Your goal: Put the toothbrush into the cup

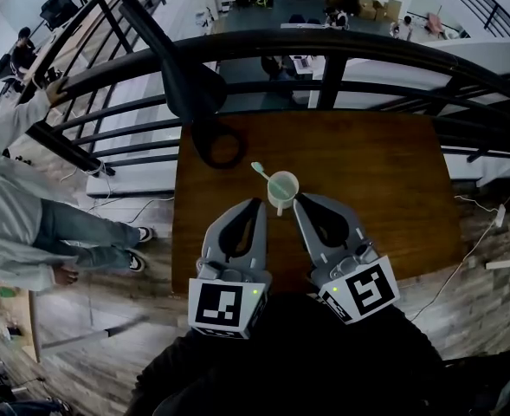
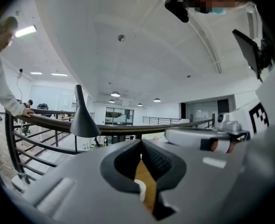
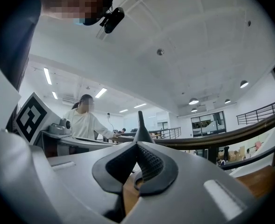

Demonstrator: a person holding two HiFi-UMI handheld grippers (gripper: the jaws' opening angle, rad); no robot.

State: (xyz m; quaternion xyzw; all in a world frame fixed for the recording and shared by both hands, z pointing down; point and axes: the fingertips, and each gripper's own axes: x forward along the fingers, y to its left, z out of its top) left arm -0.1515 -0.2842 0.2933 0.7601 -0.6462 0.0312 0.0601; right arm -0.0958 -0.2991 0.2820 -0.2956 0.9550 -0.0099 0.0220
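Note:
On the brown table [image 1: 367, 172] stands a pale cup [image 1: 284, 189]. A light green toothbrush [image 1: 259, 171] rests in it, its end leaning out over the rim toward the upper left. My left gripper [image 1: 256, 203] is shut and empty, its tips just left of the cup's foot. My right gripper [image 1: 297, 199] is also shut and empty, with its tips just right of the cup. In the left gripper view the jaws [image 2: 141, 143] meet, and a bit of the white cup [image 2: 140, 189] shows below them. The right gripper view shows closed jaws [image 3: 136, 144] with nothing held.
A black desk lamp [image 1: 182, 76] with a ring base [image 1: 221, 147] stands at the table's far left corner. A dark railing [image 1: 341, 50] runs behind the table. A person in a grey top [image 1: 12, 189] stands at the left by the railing.

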